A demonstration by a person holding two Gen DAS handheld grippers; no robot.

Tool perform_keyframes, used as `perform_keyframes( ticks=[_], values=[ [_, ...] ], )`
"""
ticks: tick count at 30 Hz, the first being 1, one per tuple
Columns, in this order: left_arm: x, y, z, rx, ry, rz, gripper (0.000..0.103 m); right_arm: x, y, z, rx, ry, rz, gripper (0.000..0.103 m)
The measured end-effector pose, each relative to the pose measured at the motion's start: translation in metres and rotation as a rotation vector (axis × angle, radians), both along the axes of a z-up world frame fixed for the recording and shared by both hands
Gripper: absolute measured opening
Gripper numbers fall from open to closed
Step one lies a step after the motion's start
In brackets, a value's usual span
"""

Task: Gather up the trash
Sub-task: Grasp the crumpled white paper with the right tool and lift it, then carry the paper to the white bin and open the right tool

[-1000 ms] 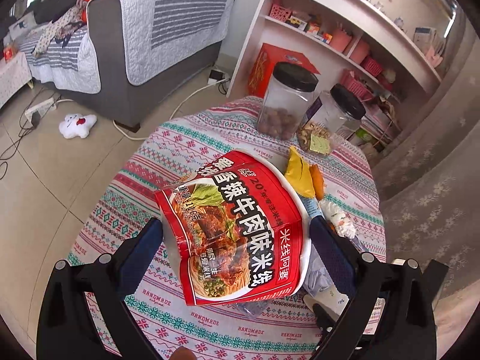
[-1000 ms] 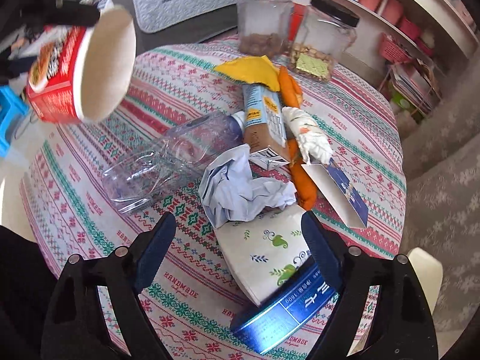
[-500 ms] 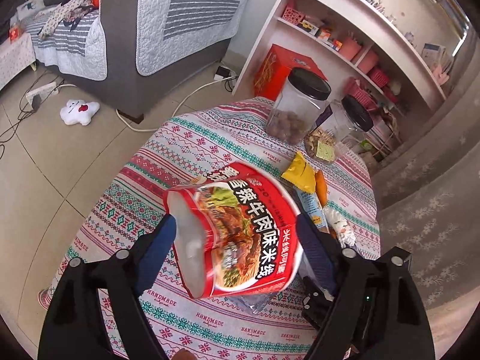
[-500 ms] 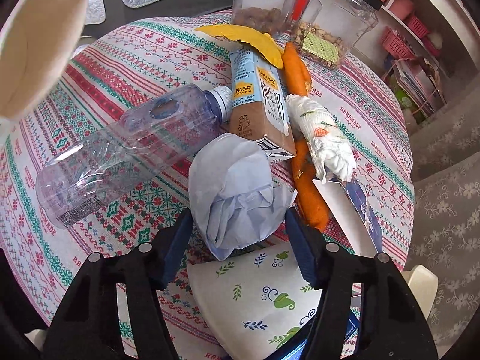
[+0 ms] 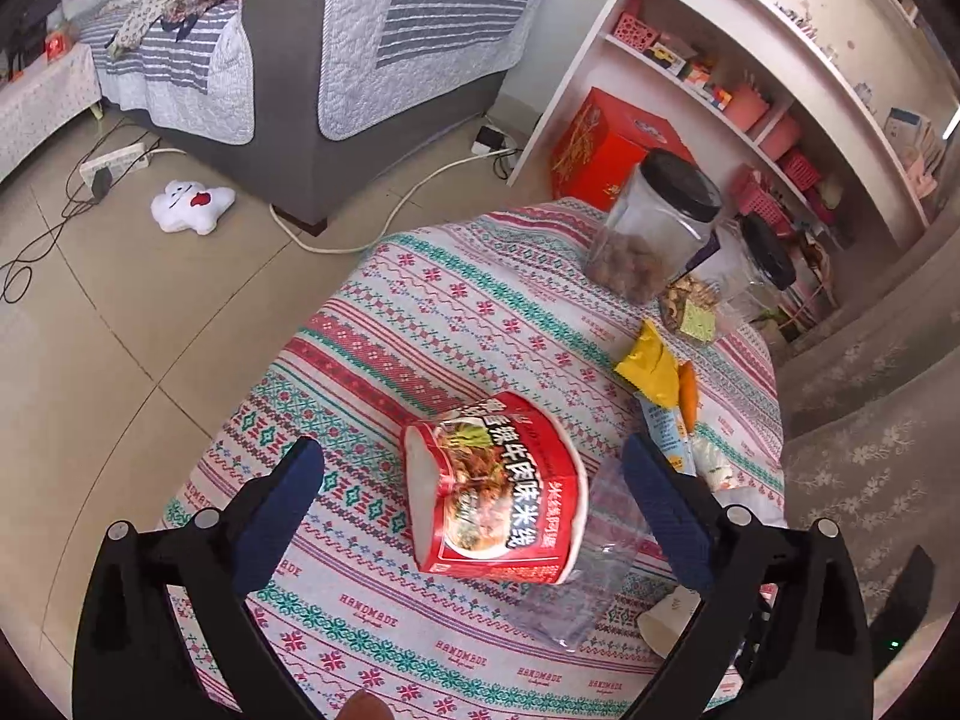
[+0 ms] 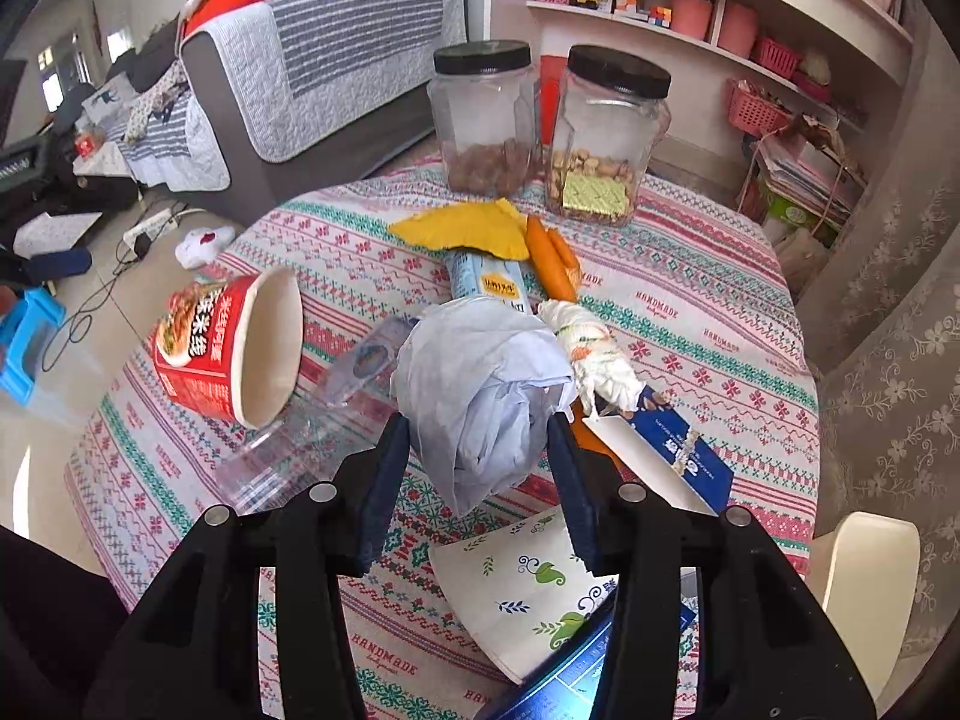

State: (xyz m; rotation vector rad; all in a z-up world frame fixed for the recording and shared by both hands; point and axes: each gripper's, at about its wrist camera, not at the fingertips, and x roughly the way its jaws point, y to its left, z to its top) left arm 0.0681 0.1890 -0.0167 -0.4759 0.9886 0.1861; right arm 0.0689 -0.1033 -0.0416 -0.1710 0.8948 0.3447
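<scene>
A red instant-noodle bowl (image 5: 498,492) lies on its side on the patterned tablecloth (image 5: 456,312), its mouth toward the clear plastic bottle (image 5: 576,588). My left gripper (image 5: 471,450) hovers over the bowl, its jaws opening wide and clear of both sides of it. In the right wrist view my right gripper (image 6: 479,426) is closing, and its pads press a crumpled pale-blue paper (image 6: 480,372) held just above the table. The bowl (image 6: 228,348) and the bottle (image 6: 336,396) lie to the left of the paper.
Behind the paper lie a milk carton (image 6: 486,282), a yellow wrapper (image 6: 468,228), an orange wrapper (image 6: 549,258) and a rolled printed tissue (image 6: 594,354). A blue card (image 6: 672,450) and a flattened paper cup (image 6: 528,588) lie near me. Two black-lidded jars (image 6: 486,114) stand at the far edge.
The noodle bowl left my left gripper's jaws and dropped onto its side on the table. My right gripper went down over the crumpled paper, closed on it and rose with it.
</scene>
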Motion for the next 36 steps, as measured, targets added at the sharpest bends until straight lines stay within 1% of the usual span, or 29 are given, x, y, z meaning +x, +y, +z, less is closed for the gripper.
perform_keyframes(
  ticks=[2, 5, 7, 9, 10, 13, 14, 17, 21, 26, 31, 32, 36],
  values=[
    [0.007, 0.003, -0.018, -0.014, 0.067, 0.004, 0.096, -0.002, -0.008, 0.012, 0.037, -0.029, -0.010, 0.045],
    [0.015, -0.011, -0.047, -0.035, 0.177, -0.043, 0.096, -0.004, -0.019, 0.023, 0.115, -0.050, -0.037, 0.045],
    [0.018, -0.022, -0.059, -0.022, 0.214, -0.064, 0.096, -0.005, -0.024, 0.025, 0.149, -0.053, -0.049, 0.045],
    [0.022, -0.026, -0.066, 0.006, 0.239, -0.054, 0.097, -0.005, -0.029, 0.022, 0.151, -0.046, -0.052, 0.046],
    [0.023, -0.026, -0.069, 0.004, 0.246, -0.040, 0.097, -0.005, -0.030, 0.020, 0.147, -0.042, -0.052, 0.046],
    [0.025, -0.024, -0.073, -0.081, 0.245, -0.020, 0.096, -0.006, -0.036, 0.018, 0.152, -0.032, -0.057, 0.046],
    [0.026, -0.025, -0.071, -0.096, 0.236, -0.022, 0.096, -0.007, -0.037, 0.019, 0.159, -0.031, -0.057, 0.046],
    [0.029, -0.036, -0.063, -0.068, 0.210, -0.027, 0.097, -0.009, -0.040, 0.024, 0.172, -0.040, -0.052, 0.047],
    [0.037, -0.052, -0.069, 0.000, 0.252, -0.019, 0.097, -0.014, -0.038, 0.027, 0.159, -0.061, -0.037, 0.047],
    [0.042, -0.060, -0.072, 0.044, 0.266, -0.015, 0.097, -0.013, -0.043, 0.024, 0.157, -0.043, -0.043, 0.047],
    [0.043, -0.060, -0.082, 0.036, 0.287, -0.004, 0.096, -0.013, -0.047, 0.023, 0.161, -0.038, -0.059, 0.048],
    [0.042, -0.059, -0.081, 0.030, 0.279, -0.004, 0.094, -0.013, -0.047, 0.023, 0.161, -0.039, -0.061, 0.048],
    [0.037, -0.059, -0.070, 0.003, 0.218, -0.004, 0.093, -0.014, -0.050, 0.023, 0.163, -0.043, -0.074, 0.048]
  ],
)
